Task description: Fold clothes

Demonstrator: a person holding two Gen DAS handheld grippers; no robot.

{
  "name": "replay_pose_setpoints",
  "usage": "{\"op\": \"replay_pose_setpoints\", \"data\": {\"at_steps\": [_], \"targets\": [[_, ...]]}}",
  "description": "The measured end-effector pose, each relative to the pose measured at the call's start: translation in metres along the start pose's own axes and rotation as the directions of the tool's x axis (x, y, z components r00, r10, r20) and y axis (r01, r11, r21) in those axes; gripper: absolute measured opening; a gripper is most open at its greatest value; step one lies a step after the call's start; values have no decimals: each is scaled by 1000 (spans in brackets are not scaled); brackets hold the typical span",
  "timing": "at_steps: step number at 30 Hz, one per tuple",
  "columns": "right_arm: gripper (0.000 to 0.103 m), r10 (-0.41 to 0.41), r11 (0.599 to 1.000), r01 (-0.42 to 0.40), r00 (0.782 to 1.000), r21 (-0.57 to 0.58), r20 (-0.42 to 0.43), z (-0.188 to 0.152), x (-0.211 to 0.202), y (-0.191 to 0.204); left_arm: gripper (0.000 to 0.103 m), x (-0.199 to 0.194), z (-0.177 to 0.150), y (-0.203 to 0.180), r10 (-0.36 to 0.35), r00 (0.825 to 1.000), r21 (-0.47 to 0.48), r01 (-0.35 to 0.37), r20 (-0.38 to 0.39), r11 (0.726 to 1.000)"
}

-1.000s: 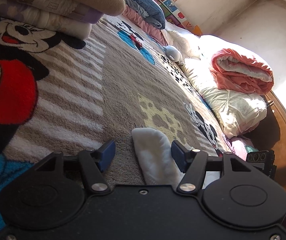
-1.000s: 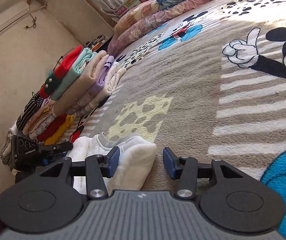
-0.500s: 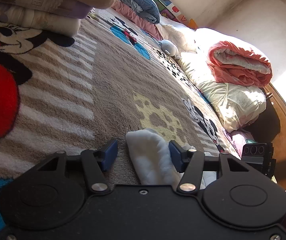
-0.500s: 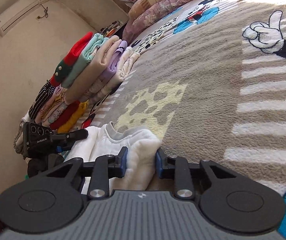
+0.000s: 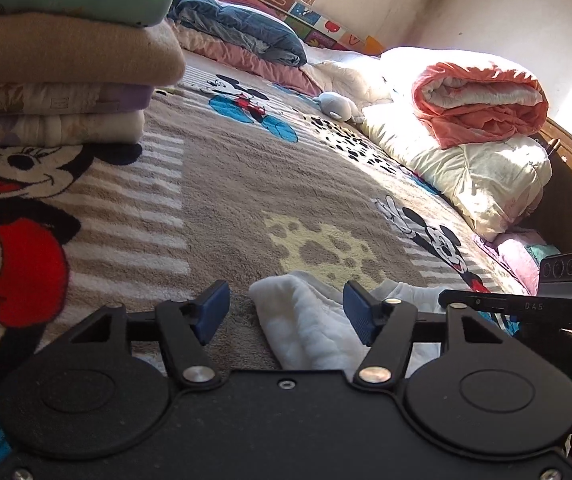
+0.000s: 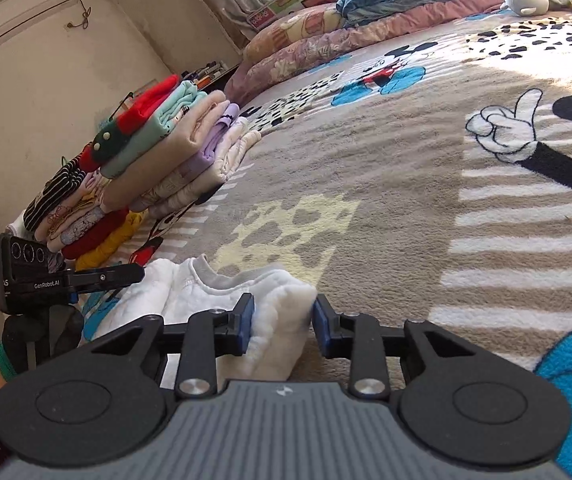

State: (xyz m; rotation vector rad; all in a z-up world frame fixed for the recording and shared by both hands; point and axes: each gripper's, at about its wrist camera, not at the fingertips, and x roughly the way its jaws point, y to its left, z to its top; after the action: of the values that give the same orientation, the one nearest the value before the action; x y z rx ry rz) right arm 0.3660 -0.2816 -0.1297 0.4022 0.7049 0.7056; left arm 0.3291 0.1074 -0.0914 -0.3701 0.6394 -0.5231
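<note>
While both grippers sit at the near edge of the white fleece garment [image 5: 305, 320], the change from a second ago is mostly on the right. The right gripper [image 6: 282, 322] had stood wide beside the garment's corner, then pinched it; now its jaws are opening again, left pad touching the fleece, right pad just clear, so no firm hold. The left gripper [image 5: 286, 306] stays wide and is opening; the other corner lies between its jaws, nearer the right pad, not pressed. Its view has lifted too: more of the folded stack [image 5: 66, 52] shows than before.

Judgement: the grab on both corners is not yet secured, so the fold has not begun; a re-close on each side looks needed.

Surface: a plush cartoon-mouse blanket [image 5: 226, 184], tan with white stripes, covering a bed. Garment lies at its near edge, partly bunched.

Room: 2 stacks of folded clothes on the left [image 6: 158, 152], pillows and a blue quilt [image 5: 242, 32] at the head, a rolled coral quilt [image 5: 481, 104] on cream bedding, wall air conditioner [image 6: 34, 8], strong sun.
</note>
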Motion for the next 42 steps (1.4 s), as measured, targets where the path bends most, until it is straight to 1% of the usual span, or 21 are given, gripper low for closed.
{"op": "replay_pose_setpoints", "data": {"at_steps": [2, 3, 5, 7, 9, 11, 13, 14, 16, 17, 19, 23, 24, 25, 27, 29, 31, 34, 36, 39, 42], "targets": [[34, 16, 999, -13, 997, -29, 80, -1, -28, 15, 62, -8, -3, -5, -128, 991, -17, 127, -31, 992], [34, 59, 998, -56, 995, -35, 83, -3, -37, 24, 62, -9, -7, -12, -205, 977, -26, 204, -64, 979], [34, 145, 989, -141, 986, -48, 87, -7, -55, 41, 62, -10, -15, -24, -356, 926, -52, 352, -127, 935], [34, 225, 973, -224, 974, -59, 20, -18, -52, 57, 62, -3, -28, -36, -416, 888, -96, 405, -193, 909], [34, 282, 957, -285, 958, -55, -55, -33, -43, 70, 62, 8, -38, -39, -434, 868, -133, 414, -242, 901], [34, 289, 953, -297, 951, -64, -114, -47, -32, 78, 60, 24, -49, -31, -415, 860, -208, 366, -298, 907], [33, 277, 960, -281, 949, -1, -149, -61, -21, 69, 57, 25, -55, -30, -404, 861, -207, 353, -309, 912], [30, 272, 962, -271, 948, 28, -165, -68, -15, 64, 51, 25, -57, -31, -399, 862, -203, 350, -312, 915], [7, 235, 972, -236, 959, 12, -158, -87, -13, 62, 49, 25, -62, -31, -389, 865, -194, 342, -319, 920], [2, 231, 973, -228, 961, 33, -154, -87, -13, 59, 49, 25, -64, -31, -383, 866, -189, 338, -322, 922], [0, 221, 974, -212, 964, 74, -147, -88, -12, 54, 49, 25, -65, -31, -388, 866, -191, 342, -315, 920], [0, 187, 982, -185, 970, 28, -158, -87, -13, 63, 49, 19, -61, -30, -411, 862, -203, 363, -296, 909], [2, 183, 983, -184, 971, 6, -157, -85, -15, 68, 51, 16, -58, -31, -436, 856, -217, 386, -279, 897], [10, 195, 980, -198, 970, -1, -147, -83, -18, 70, 55, 12, -55, -31, -464, 847, -232, 412, -260, 881], [12, 220, 975, -224, 967, -13, -127, -77, -24, 75, 55, 9, -50, -34, -519, 827, -259, 464, -215, 847], [12, 230, 973, -231, 967, -2, -114, -74, -27, 73, 60, 14, -48, -37, -581, 791, -304, 515, -193, 801], [13, 241, 971, -240, 965, 18, -105, -71, -27, 69, 61, 21, -50, -41, -587, 778, -313, 513, -224, 799], [13, 281, 959, -276, 953, 56, -116, -74, -23, 64, 58, 33, -60, -38, -545, 785, -325, 454, -295, 830], [14, 278, 961, -274, 945, 49, -174, -79, -15, 67, 44, 37, -64, -34, -514, 797, -330, 416, -317, 848], [0, 230, 973, -223, 946, 57, -229, -80, -5, 64, 9, 40, -67, -27, -470, 816, -345, 358, -336, 868], [0, 203, 979, -200, 943, 39, -262, -79, 0, 66, 5, 39, -70, -22, -435, 830, -344, 318, -350, 884]]}}
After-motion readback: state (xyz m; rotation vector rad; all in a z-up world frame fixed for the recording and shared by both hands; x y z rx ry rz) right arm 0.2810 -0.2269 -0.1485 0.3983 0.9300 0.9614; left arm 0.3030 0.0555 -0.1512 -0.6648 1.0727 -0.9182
